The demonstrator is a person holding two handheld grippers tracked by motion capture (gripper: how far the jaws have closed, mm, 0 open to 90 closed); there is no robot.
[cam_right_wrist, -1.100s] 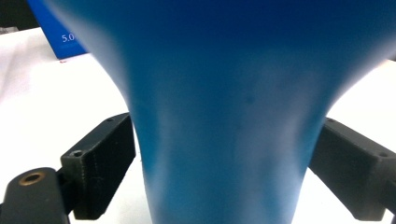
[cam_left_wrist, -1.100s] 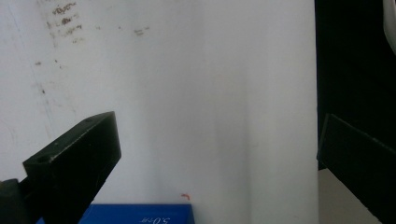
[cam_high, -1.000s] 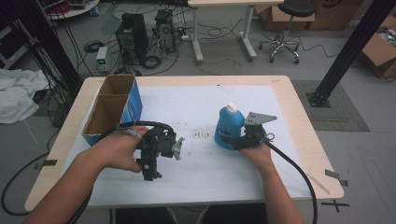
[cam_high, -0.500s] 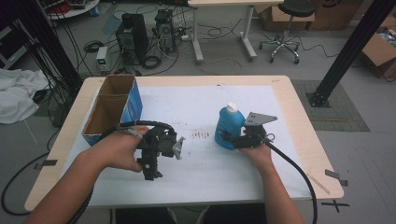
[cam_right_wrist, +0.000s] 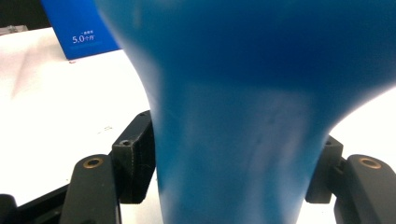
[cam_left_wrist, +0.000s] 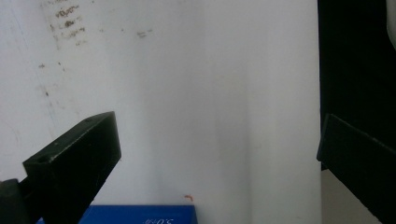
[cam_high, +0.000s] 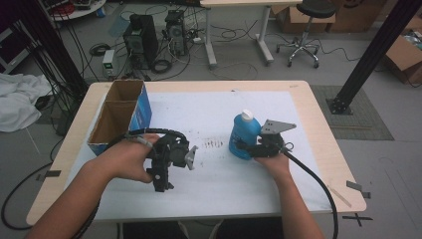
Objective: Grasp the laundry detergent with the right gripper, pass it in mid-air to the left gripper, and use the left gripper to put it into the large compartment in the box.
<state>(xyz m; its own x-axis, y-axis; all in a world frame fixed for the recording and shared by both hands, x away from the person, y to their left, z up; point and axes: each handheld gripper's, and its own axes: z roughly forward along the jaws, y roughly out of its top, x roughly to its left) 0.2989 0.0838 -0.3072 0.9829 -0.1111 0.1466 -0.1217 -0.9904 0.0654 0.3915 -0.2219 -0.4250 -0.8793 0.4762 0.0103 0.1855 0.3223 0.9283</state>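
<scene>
While my right gripper (cam_high: 247, 148) has just been closing its fingers (cam_right_wrist: 133, 161) on the blue bottle (cam_high: 243, 133), upright on the counter (cam_high: 308, 107) | step: grasp; left gripper (cam_high: 166, 167) open, idle | next: probably lift toward the box (cam_high: 119, 117), steadily

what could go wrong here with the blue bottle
The right gripper has just been closing its jaws on the blue bottle, low on its narrow part; if lifted from there, the taller top with the white cap might tip over. Squeezing further could dent the plastic or let it slip out. The open cardboard box stands across the table beyond the idle left gripper, so a carry there may bump that hand.
</scene>
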